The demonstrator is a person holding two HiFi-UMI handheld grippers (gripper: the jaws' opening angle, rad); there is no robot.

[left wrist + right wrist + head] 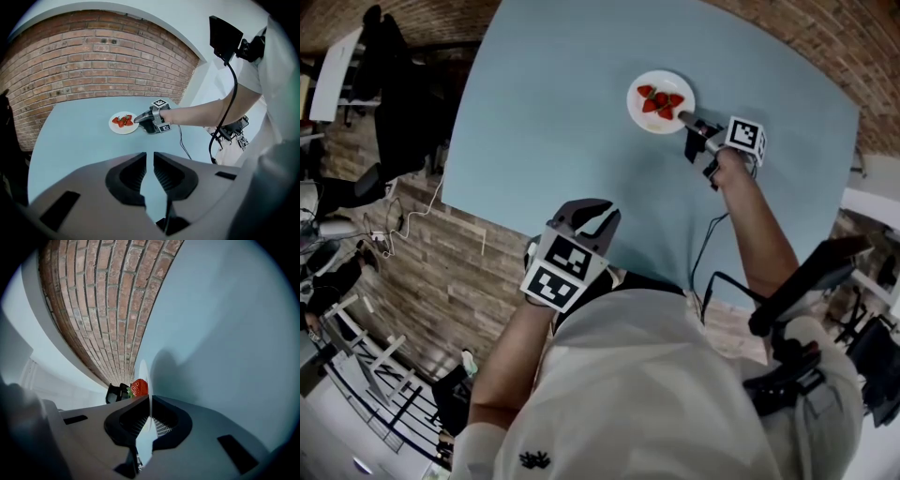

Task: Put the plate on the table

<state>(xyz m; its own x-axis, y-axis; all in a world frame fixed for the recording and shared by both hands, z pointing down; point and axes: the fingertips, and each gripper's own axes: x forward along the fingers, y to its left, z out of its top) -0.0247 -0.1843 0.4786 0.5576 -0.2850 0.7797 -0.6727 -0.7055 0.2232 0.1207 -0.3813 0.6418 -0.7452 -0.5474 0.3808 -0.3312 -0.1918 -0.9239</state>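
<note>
A small white plate (648,118) carrying several strawberries (661,101) is at the far right part of the light-blue table (572,112). My right gripper (686,118) is shut on the plate's near rim. In the right gripper view the rim (142,373) runs edge-on between the jaws, with a strawberry (139,387) just past them. I cannot tell whether the plate rests on the table or hovers just above it. My left gripper (598,217) hangs at the table's near edge, jaws together, holding nothing. The left gripper view shows the plate (123,129) and the right gripper (137,118) far ahead.
A black cable (709,234) trails from the right gripper across the table to the near edge. A brick wall (103,61) stands behind the table. Dark chairs and desks (394,103) fill the floor to the left of the table.
</note>
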